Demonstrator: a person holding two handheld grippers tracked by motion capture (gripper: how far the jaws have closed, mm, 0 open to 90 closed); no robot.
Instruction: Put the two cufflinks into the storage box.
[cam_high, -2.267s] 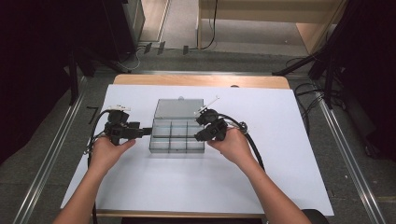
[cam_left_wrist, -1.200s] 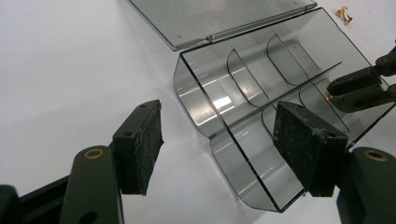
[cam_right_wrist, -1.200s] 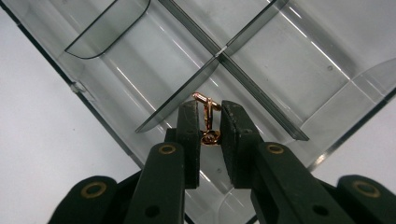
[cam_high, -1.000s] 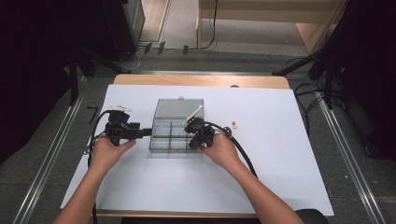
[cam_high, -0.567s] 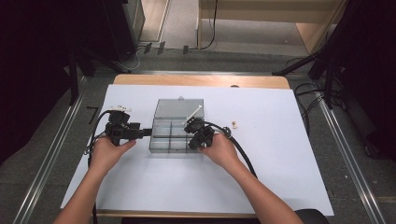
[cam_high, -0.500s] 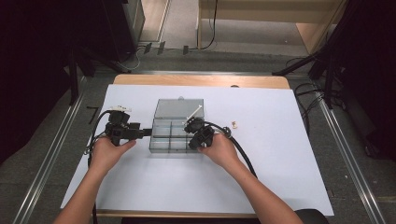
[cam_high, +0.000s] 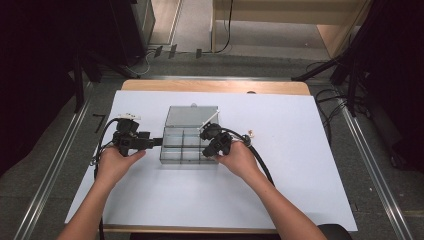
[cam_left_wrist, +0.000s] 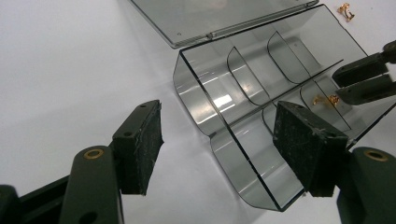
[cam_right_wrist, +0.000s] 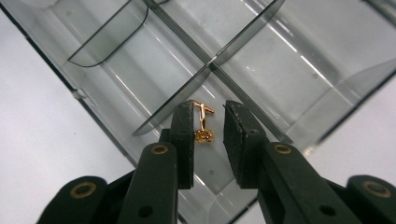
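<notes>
A clear grey compartment box (cam_high: 182, 146) lies mid-table, its lid (cam_high: 192, 116) folded open behind it. My left gripper (cam_high: 159, 142) is at the box's left end, open wide, with the end wall (cam_left_wrist: 224, 140) standing between its jaws, untouched. My right gripper (cam_high: 206, 148) reaches into the box's near right compartment. In the right gripper view its jaws (cam_right_wrist: 208, 109) are slightly apart around a small gold earring (cam_right_wrist: 204, 127), which rests against the left pad and is clear of the right one. The same earring (cam_left_wrist: 326, 99) shows in the left gripper view.
A second gold earring (cam_high: 251, 133) lies on the white table cover (cam_high: 310, 165) just right of the box, also seen in the left gripper view as the earring (cam_left_wrist: 345, 8). Curved dividers (cam_left_wrist: 245, 77) split the box into several compartments. Cables trail from both grippers.
The right gripper has moved left from beside the box into its near right compartment, uncovering the loose earring on the table. The left gripper has stayed put.
</notes>
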